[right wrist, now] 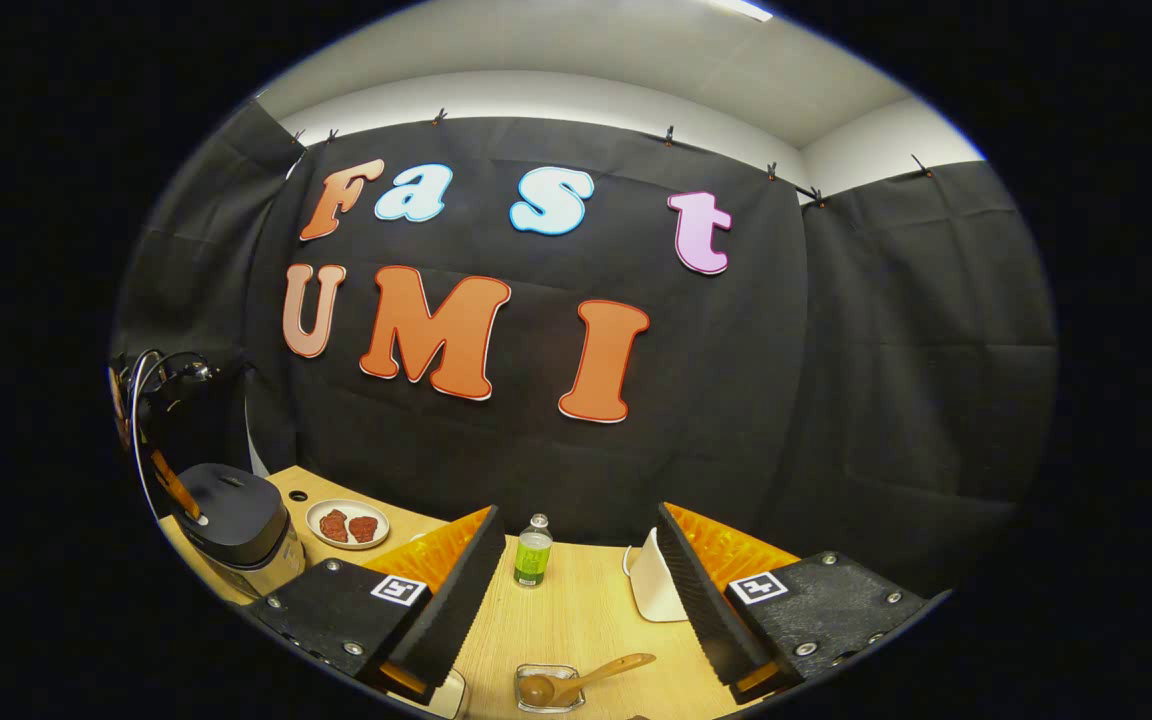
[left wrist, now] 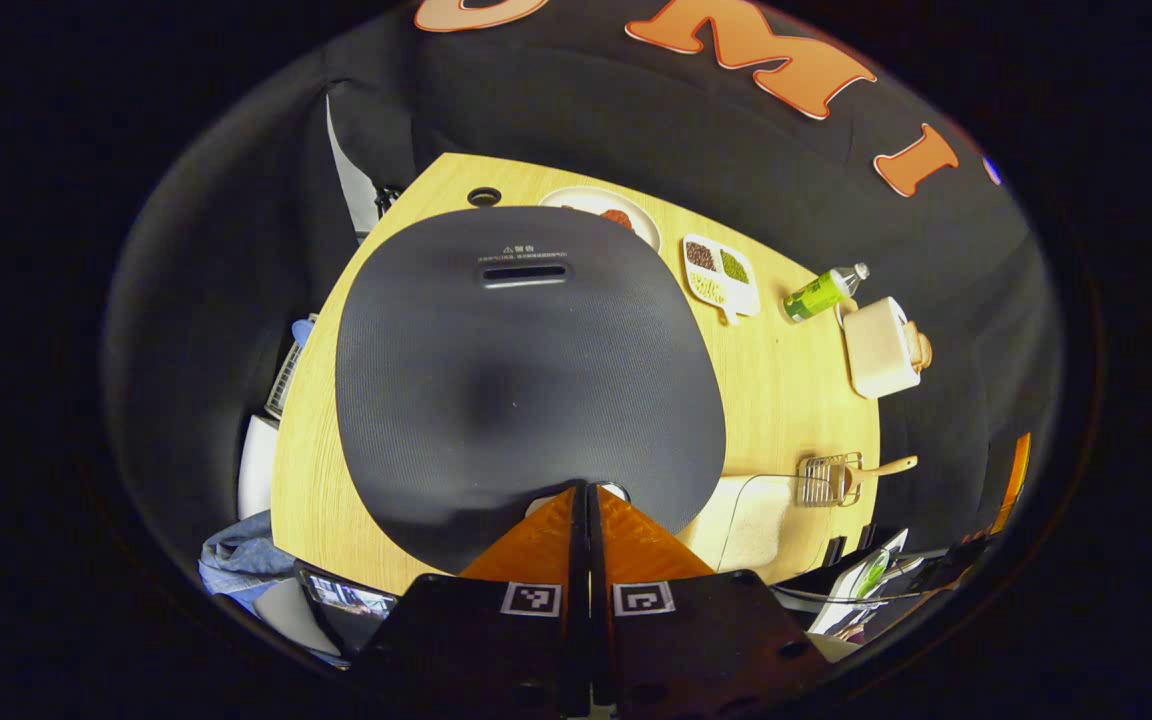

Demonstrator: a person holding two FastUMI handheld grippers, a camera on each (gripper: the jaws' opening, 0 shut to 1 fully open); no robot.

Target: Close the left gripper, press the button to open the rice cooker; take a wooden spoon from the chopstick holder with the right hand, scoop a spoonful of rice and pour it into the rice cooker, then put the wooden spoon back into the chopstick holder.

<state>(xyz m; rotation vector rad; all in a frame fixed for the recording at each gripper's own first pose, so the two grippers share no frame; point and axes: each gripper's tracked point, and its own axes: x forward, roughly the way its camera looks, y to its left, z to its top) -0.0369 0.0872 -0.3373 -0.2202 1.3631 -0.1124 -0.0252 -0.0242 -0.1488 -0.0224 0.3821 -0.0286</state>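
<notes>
- My left gripper has its two orange fingers pressed together with nothing between them; its tip sits at the near edge of the rice cooker, right at the button, though I cannot tell whether it touches.
- The rice cooker's dark lid is down, with its vent slot on the far side from my left gripper.
- My right gripper has its fingers wide apart and empty, raised above the wooden surface, well to the right of the rice cooker.
- In the right gripper view, the wooden spoon lies with its bowl in the chopstick holder, handle sticking out, well to the right of the rice cooker.
- In the left gripper view, the chopstick holder and wooden spoon sit well apart from the cooker, near the surface's edge.
- Beyond the rice cooker stand a plate with reddish food and a divided dish of grains.
- A green bottle and a cream container stand farther from the rice cooker than the divided dish.
</notes>
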